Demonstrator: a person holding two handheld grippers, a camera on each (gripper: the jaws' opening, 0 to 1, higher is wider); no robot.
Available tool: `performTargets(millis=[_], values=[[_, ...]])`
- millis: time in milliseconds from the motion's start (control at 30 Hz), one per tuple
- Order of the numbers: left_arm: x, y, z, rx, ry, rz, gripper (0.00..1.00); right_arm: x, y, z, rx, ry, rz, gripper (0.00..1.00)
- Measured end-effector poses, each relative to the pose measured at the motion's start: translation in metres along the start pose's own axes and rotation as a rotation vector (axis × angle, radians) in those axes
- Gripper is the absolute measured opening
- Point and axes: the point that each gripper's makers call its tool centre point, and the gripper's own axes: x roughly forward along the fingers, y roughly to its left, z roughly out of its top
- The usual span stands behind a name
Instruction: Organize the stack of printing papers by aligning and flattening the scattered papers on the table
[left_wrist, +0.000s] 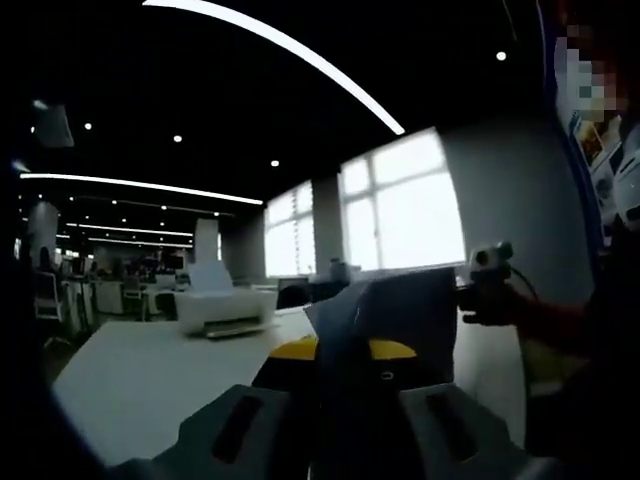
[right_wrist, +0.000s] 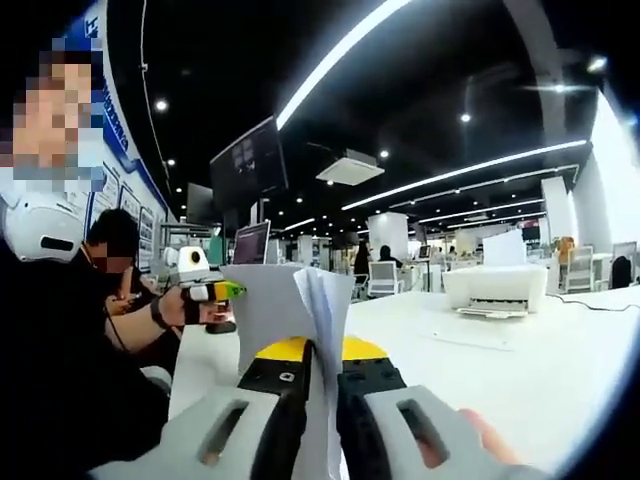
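White table (right_wrist: 560, 370) (papers (right_wrist: 300, 310) upright)

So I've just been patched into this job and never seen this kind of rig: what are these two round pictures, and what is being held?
There is no robot arm here. A person holds a two-jaw claw in each hand, and a fisheye camera rides on each claw, looking forward along its jaws.

In the left gripper view, the left claw is shut on a stack of papers held upright. The other claw comes in from the right, gripping the far edge of the stack.

In the right gripper view, the right claw pinches the same papers edge-on; you can see several sheets fanned slightly. The left claw shows beyond, in the person's hand.

On the white table stands a white printer, with a loose sheet lying in front of it. Behind is an open office.
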Motion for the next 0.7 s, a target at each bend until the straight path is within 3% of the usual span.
performTargets(millis=[167, 367, 700], values=[[0.001, 0.001, 0.001, 0.002, -0.005, 0.008, 0.24, 0.001, -0.007, 0.001, -0.016, -0.002, -0.051, 0.2], [0.008, 0.001, 0.0, -0.013, -0.007, -0.001, 0.25, 0.0, -0.013, 0.005, -0.023, -0.012, -0.09, 0.27], [0.013, -0.008, 0.001, -0.04, -0.021, -0.042, 0.25, 0.014, -0.011, 0.005, -0.02, -0.02, -0.077, 0.31]])
